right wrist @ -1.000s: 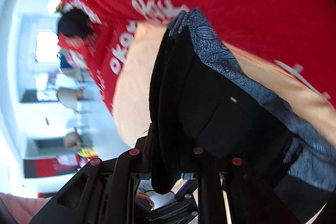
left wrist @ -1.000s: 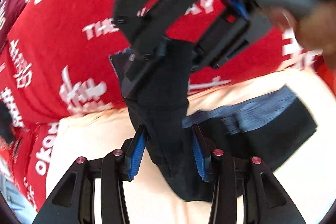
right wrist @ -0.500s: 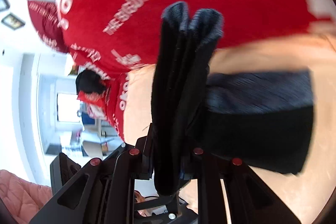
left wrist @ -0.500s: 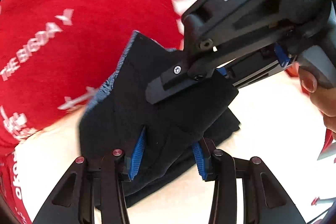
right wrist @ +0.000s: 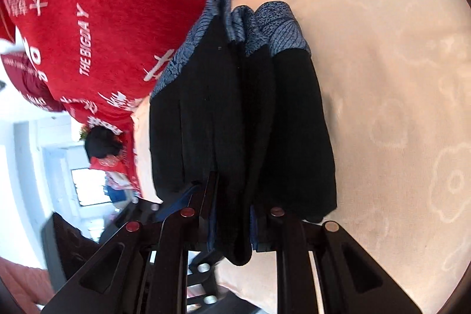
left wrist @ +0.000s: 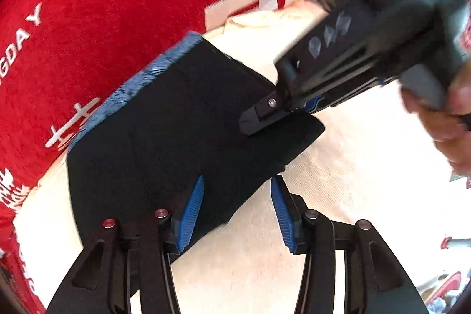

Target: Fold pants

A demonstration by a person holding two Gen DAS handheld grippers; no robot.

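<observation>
Folded black pants with blue patterned waistband [left wrist: 164, 137] on cream cloth-covered surface [left wrist: 338, 196]; left hand-held gripper [left wrist: 235, 208] just opening, pads loose around corner; right hand-held gripper [right wrist: 232, 228] clamped on folded edge.

The folded pants [left wrist: 164, 119] lie on the towel [left wrist: 353, 167], their far edge against the blanket [left wrist: 103, 5] behind

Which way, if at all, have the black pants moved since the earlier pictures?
Yes. The black pants have come down off the red printed cloth onto the cream cover, the right tool gripping them.
</observation>
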